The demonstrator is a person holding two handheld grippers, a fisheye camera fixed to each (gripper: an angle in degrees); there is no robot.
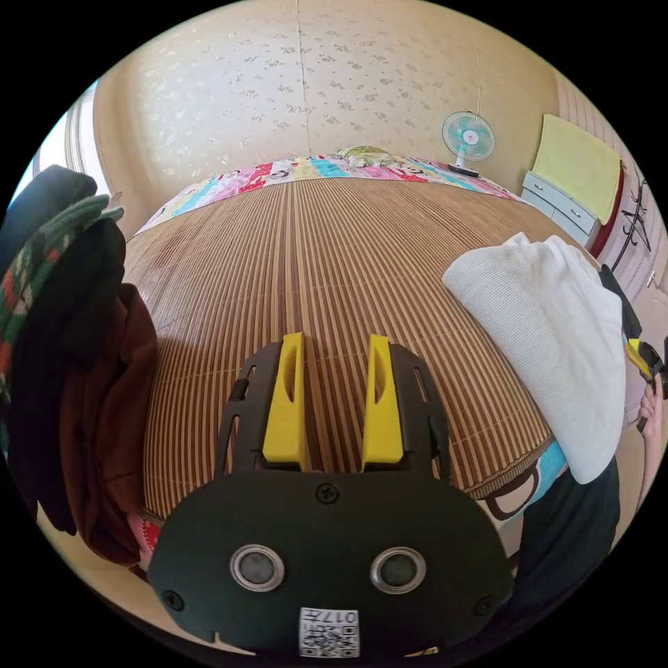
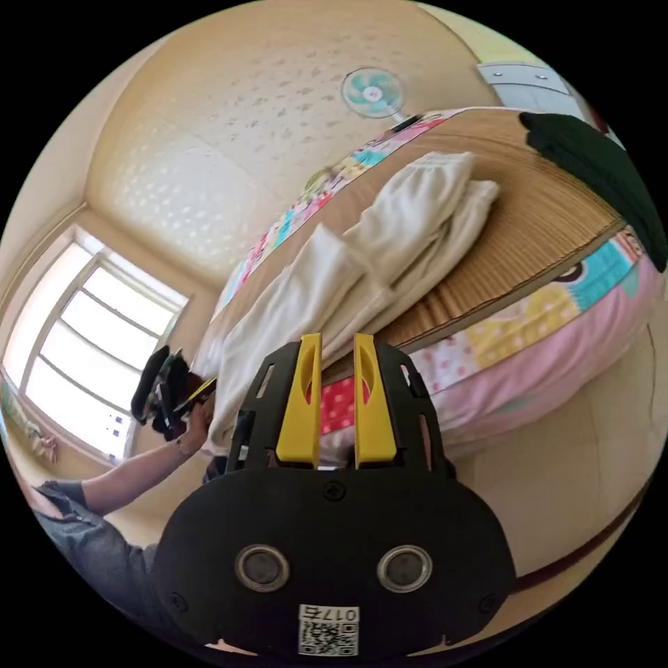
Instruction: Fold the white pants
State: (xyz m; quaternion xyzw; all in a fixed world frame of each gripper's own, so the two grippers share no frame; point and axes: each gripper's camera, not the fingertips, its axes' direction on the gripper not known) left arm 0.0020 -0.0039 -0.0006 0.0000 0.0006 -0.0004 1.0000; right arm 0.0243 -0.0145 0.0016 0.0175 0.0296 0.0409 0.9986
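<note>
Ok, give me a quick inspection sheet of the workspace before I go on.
Surface: bamboo mat over a patchwork quilt on the bed.
Job's things: white pants lie folded near the mat's edge.
Clutter: dark clothes heaped at one side; another dark garment on the mat.
Grippers: left gripper open above bare mat; right gripper open, short of the pants.
Cables: nothing seen.
Surroundings: fan, drawers, window.

A white sticker (image 1: 329,632) with a square code and small mirrored characters sits on each gripper's black body (image 2: 329,630), too small and reversed to make out reliably.
</note>
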